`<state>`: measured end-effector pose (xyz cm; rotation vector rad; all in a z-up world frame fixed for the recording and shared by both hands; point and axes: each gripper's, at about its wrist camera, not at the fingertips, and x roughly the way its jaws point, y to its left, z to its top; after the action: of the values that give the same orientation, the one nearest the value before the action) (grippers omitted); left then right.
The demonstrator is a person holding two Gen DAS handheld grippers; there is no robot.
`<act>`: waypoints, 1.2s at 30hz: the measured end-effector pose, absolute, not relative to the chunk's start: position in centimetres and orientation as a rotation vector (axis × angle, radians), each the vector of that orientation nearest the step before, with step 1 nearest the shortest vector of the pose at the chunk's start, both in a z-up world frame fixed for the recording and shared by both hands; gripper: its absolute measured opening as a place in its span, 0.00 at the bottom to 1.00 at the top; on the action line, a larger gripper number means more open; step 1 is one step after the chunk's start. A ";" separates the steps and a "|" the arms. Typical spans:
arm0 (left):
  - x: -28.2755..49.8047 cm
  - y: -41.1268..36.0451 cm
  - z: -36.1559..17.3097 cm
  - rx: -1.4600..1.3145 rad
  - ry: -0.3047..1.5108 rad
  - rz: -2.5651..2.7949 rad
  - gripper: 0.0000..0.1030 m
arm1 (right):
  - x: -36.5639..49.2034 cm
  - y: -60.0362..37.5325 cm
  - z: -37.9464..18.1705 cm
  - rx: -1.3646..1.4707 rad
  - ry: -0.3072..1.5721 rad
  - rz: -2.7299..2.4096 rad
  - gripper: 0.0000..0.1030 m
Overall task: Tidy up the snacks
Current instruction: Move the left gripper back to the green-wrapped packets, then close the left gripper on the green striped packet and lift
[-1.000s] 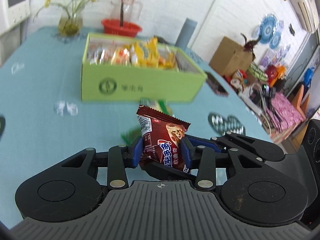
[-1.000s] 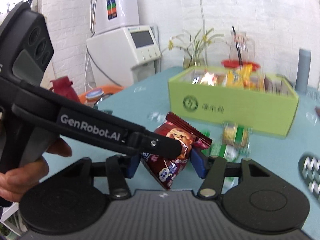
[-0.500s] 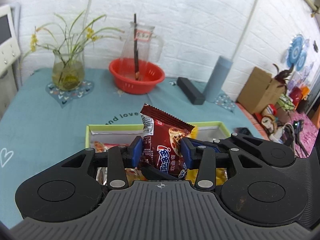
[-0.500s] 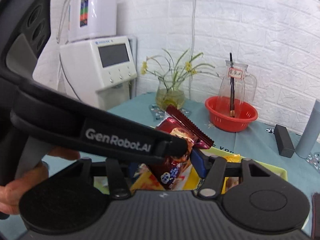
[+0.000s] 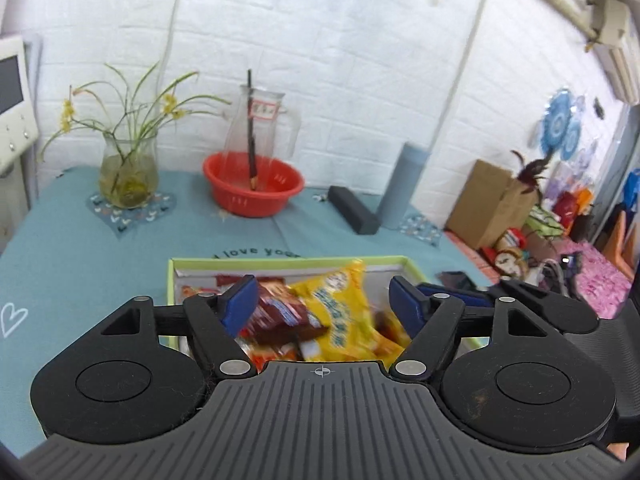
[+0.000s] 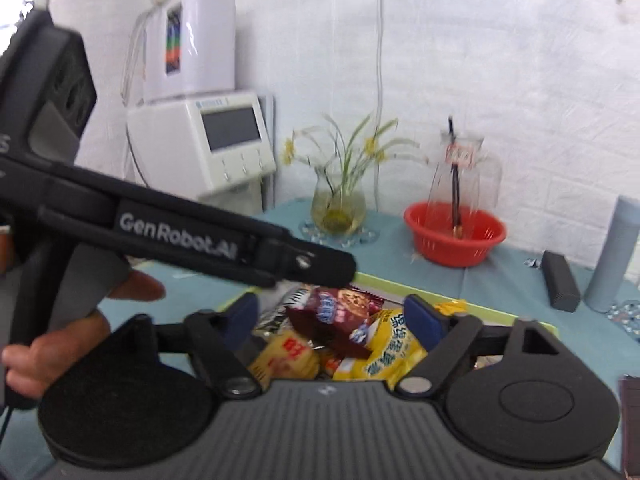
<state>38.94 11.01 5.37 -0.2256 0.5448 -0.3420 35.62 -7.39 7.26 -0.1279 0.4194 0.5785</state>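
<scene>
Both the left tongs (image 5: 320, 304) and the right tongs (image 6: 336, 316) are opening, holding nothing, above the snack box (image 5: 172, 280) with a brown packet (image 6: 336, 316) inside.

Green box (image 5: 171, 280), maroon packet (image 6: 340, 316), yellow packet (image 5: 344, 312), red basin (image 5: 252, 188).

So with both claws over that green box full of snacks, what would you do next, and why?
Probably lift both claws up and back, away from the green box. The left claw and right claw are opening, with nothing pressed between their blue pads. The dark red snack packs lie loose on the yellow packet inside the box, so this drop looks finished.
</scene>
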 end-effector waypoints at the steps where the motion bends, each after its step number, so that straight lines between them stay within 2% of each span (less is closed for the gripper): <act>1: 37.6 11.0 5.2 -0.231 0.550 -0.351 0.57 | 33.7 -8.1 7.1 -0.127 0.408 0.572 0.91; 5: 33.2 10.6 2.0 -0.240 0.621 -0.351 0.57 | 28.4 -9.7 3.8 -0.101 0.493 0.555 0.91; 10: 30.4 9.5 -3.4 -0.275 0.773 -0.321 0.49 | 25.4 -9.9 -1.5 -0.077 0.656 0.536 0.91; 16: 31.1 7.7 -4.8 -0.235 0.823 -0.303 0.48 | 26.3 -9.5 -2.6 -0.089 0.690 0.501 0.91; 20: 32.6 6.6 -6.2 -0.138 0.888 -0.230 0.27 | 27.7 -10.6 -3.3 -0.081 0.712 0.435 0.91; 22: 32.5 6.8 -6.4 -0.118 0.880 -0.206 0.23 | 28.0 -11.9 -3.3 -0.041 0.723 0.412 0.91; 29: 31.7 8.5 -5.5 -0.131 0.857 -0.130 0.23 | 26.7 -14.5 -2.7 0.015 0.709 0.392 0.91; 33: 30.4 6.7 -3.1 -0.216 0.817 -0.298 0.31 | 25.6 -14.2 -2.4 0.017 0.699 0.423 0.91; 35: 30.7 4.8 -3.0 -0.230 0.855 -0.386 0.31 | 25.6 -13.8 -2.6 0.005 0.709 0.435 0.86; 36: 30.9 4.0 -3.3 -0.228 0.875 -0.407 0.30 | 25.6 -13.7 -2.7 0.006 0.719 0.438 0.80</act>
<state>30.89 3.98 -3.32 -0.2284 0.8748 -0.4073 25.62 -13.74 -2.66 0.0063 0.7189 0.4385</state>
